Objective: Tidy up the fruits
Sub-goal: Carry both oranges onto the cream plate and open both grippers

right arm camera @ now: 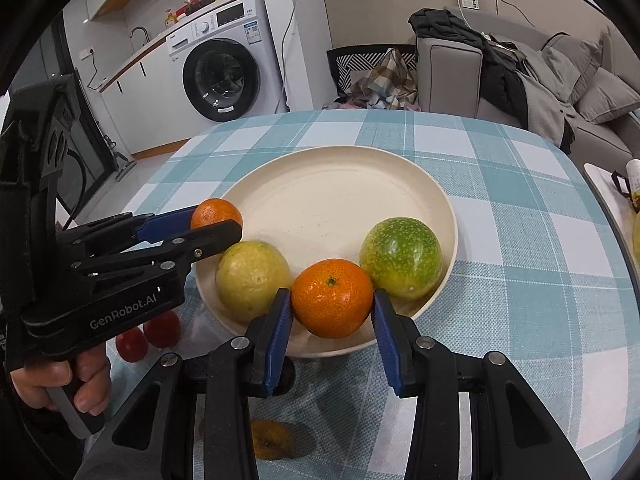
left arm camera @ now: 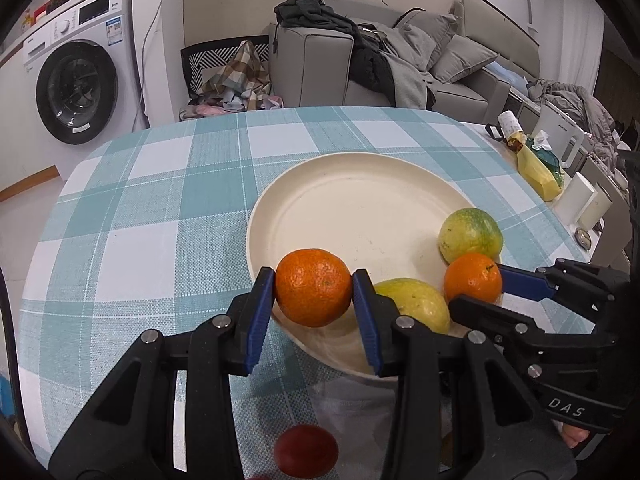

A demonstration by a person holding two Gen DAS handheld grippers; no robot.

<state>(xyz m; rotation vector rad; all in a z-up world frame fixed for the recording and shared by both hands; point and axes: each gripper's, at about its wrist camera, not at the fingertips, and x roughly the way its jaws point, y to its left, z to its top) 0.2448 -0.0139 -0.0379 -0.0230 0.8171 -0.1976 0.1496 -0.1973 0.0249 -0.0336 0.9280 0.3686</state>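
On the bench [right arm camera: 500,216], covered with a teal-and-white checked cloth, two small red fruits [right arm camera: 148,336] lie at the far left, off the plate and just under the left hand-held gripper [left arm camera: 314,288]. That hand-held gripper, gripped by a hand [right arm camera: 60,384], has its blue pads closed against the sides of a mandarin [left arm camera: 313,287], which sits over the near-left rim of the cream plate [right arm camera: 340,200]; the opening is only as wide as the fruit. Next, inside the plate, lies a yellow-green fruit [right arm camera: 253,274], close beside the left gripper's tip. To its right the right hand-held gripper [right arm camera: 332,312] clasps a second mandarin [right arm camera: 332,298] between its blue pads, low over the plate's near edge. Touching that mandarin on the right is a greener speckled fruit [right arm camera: 401,258], resting in the plate by its right rim. Near the bottom edge, between the right gripper's arms, a brownish-orange fruit [right arm camera: 272,438] lies on the cloth.
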